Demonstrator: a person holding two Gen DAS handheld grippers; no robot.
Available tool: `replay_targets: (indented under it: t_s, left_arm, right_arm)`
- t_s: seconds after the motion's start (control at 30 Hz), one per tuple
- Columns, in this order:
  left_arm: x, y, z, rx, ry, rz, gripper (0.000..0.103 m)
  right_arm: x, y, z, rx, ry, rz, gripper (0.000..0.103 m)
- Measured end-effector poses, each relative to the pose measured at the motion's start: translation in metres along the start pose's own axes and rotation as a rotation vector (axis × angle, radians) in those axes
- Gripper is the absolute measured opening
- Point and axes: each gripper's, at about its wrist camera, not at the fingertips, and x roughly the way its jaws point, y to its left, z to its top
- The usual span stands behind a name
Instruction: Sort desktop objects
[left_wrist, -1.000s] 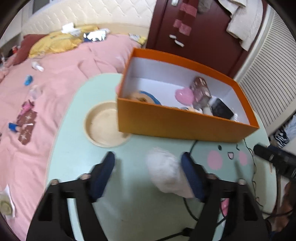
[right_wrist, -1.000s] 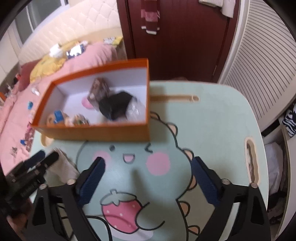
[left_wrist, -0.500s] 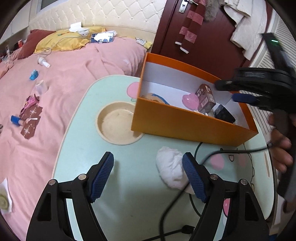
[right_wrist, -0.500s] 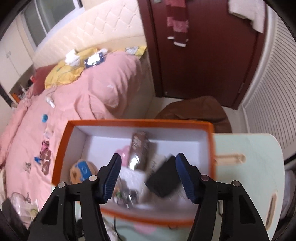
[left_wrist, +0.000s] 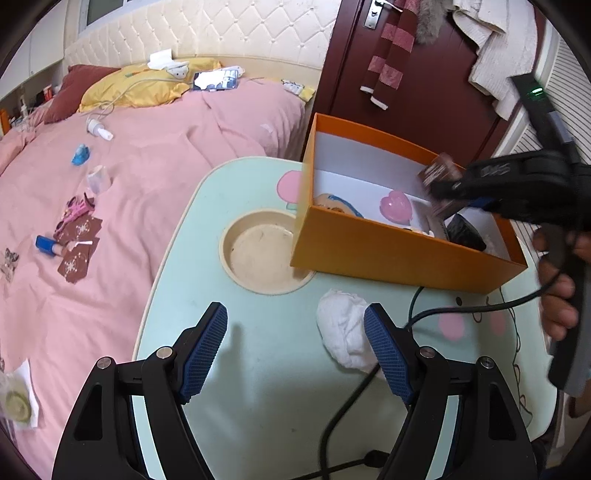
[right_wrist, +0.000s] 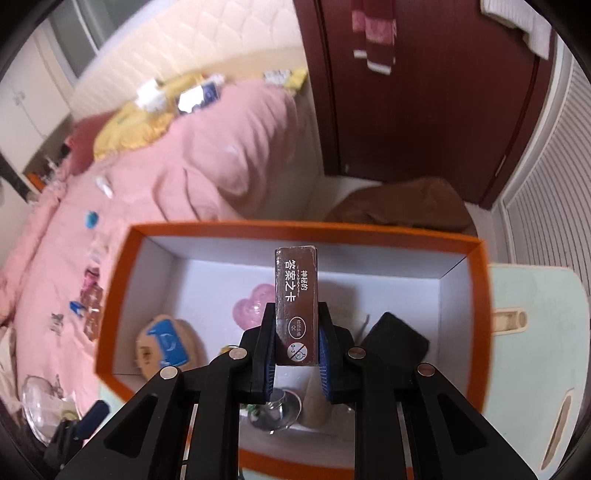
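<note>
A small brown rectangular card box with white printed characters (right_wrist: 296, 302) is clamped upright between the blue ribbed pads of the right gripper (right_wrist: 296, 350), which is closed on the box's lower half. The box is held above the inside of an open orange cardboard box with a white lining (right_wrist: 476, 295). Below it in the orange box lie a translucent pink heart-shaped piece (right_wrist: 255, 306), a round tan item with a blue patch (right_wrist: 168, 341) and a black object (right_wrist: 400, 345). From the left wrist view, the right gripper (left_wrist: 454, 192) reaches in over the far right end of the orange box (left_wrist: 369, 251), with a person's hand (left_wrist: 557, 295) on its handle. The left gripper (left_wrist: 295, 347) hovers with its jaws wide apart and holding nothing, above a pale green table with a cartoon print (left_wrist: 258, 369). A crumpled white cloth (left_wrist: 343, 332) lies on the table, touching the inner side of the gripper's right finger. A round beige recessed cup holder (left_wrist: 258, 254) sits in the tabletop just beside the orange box's left corner. A black cable (left_wrist: 351, 398) crosses the table. A bed with a pink cover (left_wrist: 147, 166) lies to the left.
</note>
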Motion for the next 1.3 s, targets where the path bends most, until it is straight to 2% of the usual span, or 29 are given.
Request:
replay_targets:
  t_s: [0.33,0.5,0.77,0.87,0.97,1.0,1.03,1.1,1.2,1.3]
  left_arm:
    - [0.001,0.003,-0.003,-0.009,0.011,0.009,0.077]
    - [0.008,0.01,-0.007,-0.041,0.045,0.002,0.077]
    - [0.007,0.012,-0.006,-0.076,0.073,0.012,0.077]
    - [0.005,0.007,-0.005,-0.06,0.072,0.02,0.077]
    - [0.001,0.003,-0.003,-0.044,0.064,0.027,0.077]
    - [-0.001,0.002,-0.002,-0.039,0.058,0.03,0.077]
    - [-0.003,0.001,-0.001,-0.035,0.052,0.032,0.077]
    - [-0.008,-0.001,0.003,-0.028,0.03,0.039,0.077]
    - [-0.016,-0.002,0.011,-0.024,0.007,0.042,0.077]
    - [-0.025,-0.004,0.022,-0.02,-0.021,0.041,0.077]
  right_arm:
    - [-0.061,-0.017,-0.048,0.011,0.019,0.192,0.019]
    - [-0.085,-0.026,-0.075,0.022,0.04,0.276,0.019]
    - [-0.048,-0.038,-0.129,0.091,0.162,0.231,0.019]
    - [-0.037,-0.041,-0.136,0.093,0.165,0.21,0.019]
    - [-0.04,-0.041,-0.134,0.071,0.132,0.185,0.02]
    - [-0.042,-0.041,-0.133,0.063,0.119,0.177,0.024]
    - [-0.043,-0.042,-0.132,0.055,0.106,0.168,0.034]
    - [-0.047,-0.042,-0.13,0.038,0.081,0.151,0.048]
    - [-0.058,-0.046,-0.13,0.021,0.023,0.16,0.053]
    - [-0.064,-0.047,-0.128,0.015,-0.009,0.163,0.054]
